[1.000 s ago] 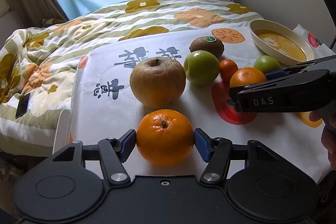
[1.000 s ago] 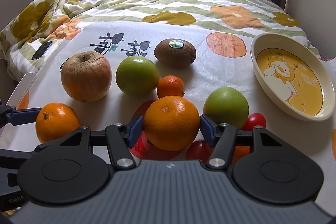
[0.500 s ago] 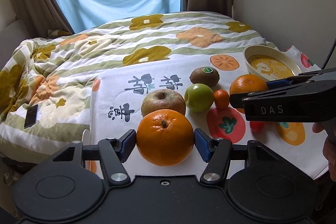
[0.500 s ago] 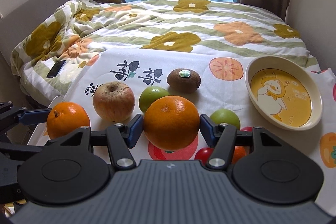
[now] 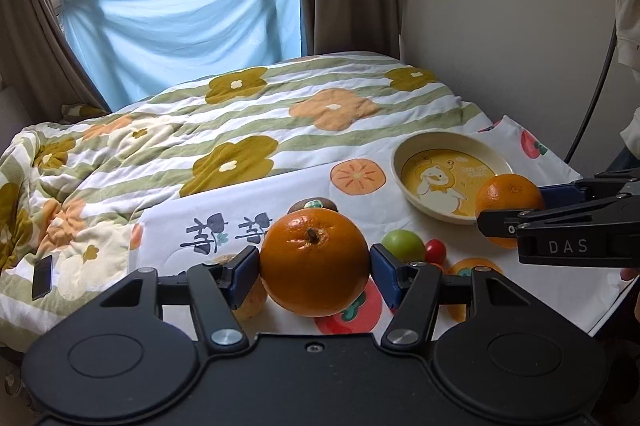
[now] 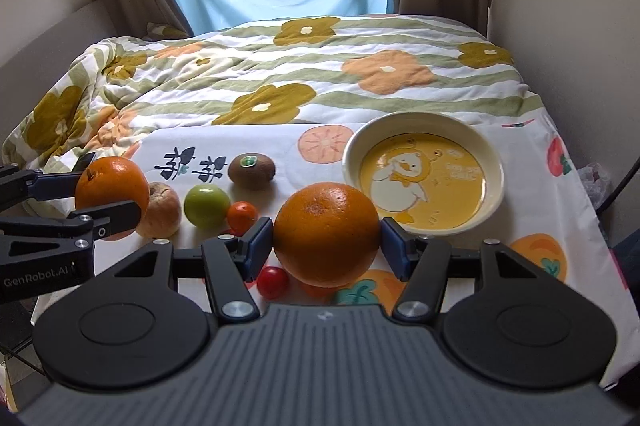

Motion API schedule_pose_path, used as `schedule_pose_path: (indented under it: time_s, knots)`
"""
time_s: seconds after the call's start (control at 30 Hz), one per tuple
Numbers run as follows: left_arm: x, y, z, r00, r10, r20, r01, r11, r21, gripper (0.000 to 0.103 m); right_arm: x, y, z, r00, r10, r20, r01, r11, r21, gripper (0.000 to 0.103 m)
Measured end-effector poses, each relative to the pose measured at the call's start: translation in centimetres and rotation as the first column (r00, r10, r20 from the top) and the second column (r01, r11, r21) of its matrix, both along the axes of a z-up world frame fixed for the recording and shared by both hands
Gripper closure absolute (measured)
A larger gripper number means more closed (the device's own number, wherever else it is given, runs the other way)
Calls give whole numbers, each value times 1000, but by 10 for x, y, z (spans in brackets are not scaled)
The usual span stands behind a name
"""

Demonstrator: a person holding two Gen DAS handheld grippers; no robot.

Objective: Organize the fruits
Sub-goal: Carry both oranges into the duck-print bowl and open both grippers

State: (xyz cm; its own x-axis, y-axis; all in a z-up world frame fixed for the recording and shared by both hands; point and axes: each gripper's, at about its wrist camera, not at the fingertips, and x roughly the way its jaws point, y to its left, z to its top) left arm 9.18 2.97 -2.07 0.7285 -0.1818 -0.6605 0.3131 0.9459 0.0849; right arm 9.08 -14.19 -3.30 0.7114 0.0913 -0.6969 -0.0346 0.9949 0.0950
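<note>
My left gripper [image 5: 315, 263] is shut on a large orange [image 5: 314, 261] and holds it in the air above the fruit cloth; it also shows in the right wrist view [image 6: 112, 186]. My right gripper [image 6: 326, 235] is shut on a second orange [image 6: 326, 234], held above the cloth in front of the cream bowl [image 6: 496, 162] with a duck picture. That orange also shows in the left wrist view [image 5: 509, 200], next to the bowl [image 5: 400, 154]. On the cloth lie a brownish apple [image 6: 162, 210], a green fruit [image 6: 207, 206], a small tangerine [image 6: 242, 216], a kiwi [image 6: 251, 168] and a cherry tomato [image 6: 273, 281].
The white fruit-print cloth [image 6: 320, 146] covers a table at the foot of a bed with a flowered quilt [image 6: 280, 74]. A wall runs along the right. A phone [image 5: 42, 276] lies on the quilt at left. A second green fruit [image 5: 402, 246] lies on the cloth.
Both grippers have risen with their oranges, well above the cloth. The right one has moved toward the bowl. The fruits on the cloth have stayed put.
</note>
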Motion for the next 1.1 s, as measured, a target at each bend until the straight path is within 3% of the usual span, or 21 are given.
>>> schedule_pose_path:
  time_s: [0.27, 0.57, 1.1]
  knots:
    - [19, -64, 5, 1000, 4, -2, -4, 1000, -29, 38, 14, -80, 5, 1000, -28, -3, 28, 999, -15, 30]
    - [58, -128, -4, 1000, 22, -14, -22, 999, -46, 38, 55, -143, 5, 1000, 23, 12, -22, 999, -35, 30]
    - [156, -202, -66, 998, -9, -56, 12, 999, 44, 38, 150, -188, -47, 997, 78, -26, -78, 997, 4, 30]
